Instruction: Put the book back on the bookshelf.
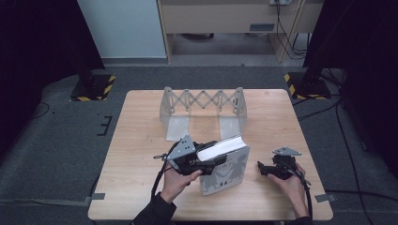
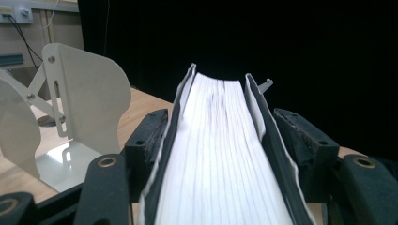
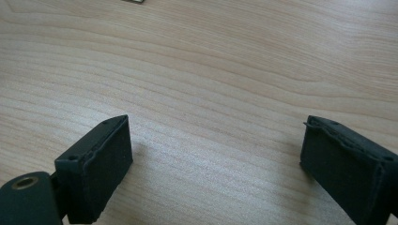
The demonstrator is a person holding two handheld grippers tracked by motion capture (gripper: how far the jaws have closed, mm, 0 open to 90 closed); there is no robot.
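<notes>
A thick book [image 1: 226, 164] with a grey illustrated cover stands tilted on the wooden table [image 1: 141, 140], its white page edge up. My left gripper [image 1: 212, 162] is shut on it from the left side. In the left gripper view the page block [image 2: 220, 154] runs between both black pads [image 2: 145, 136], which press on the covers. My right gripper [image 1: 261, 168] rests to the right of the book, apart from it. Its jaws [image 3: 216, 159] stand wide open over bare wood [image 3: 211, 70] with nothing between them.
A white metal expanding book rack [image 1: 202, 105] stands at the back middle of the table, with two flat feet toward me; one end plate [image 2: 89, 93] shows in the left gripper view. Black stands with striped bases [image 1: 94, 86] sit on the floor beyond the table.
</notes>
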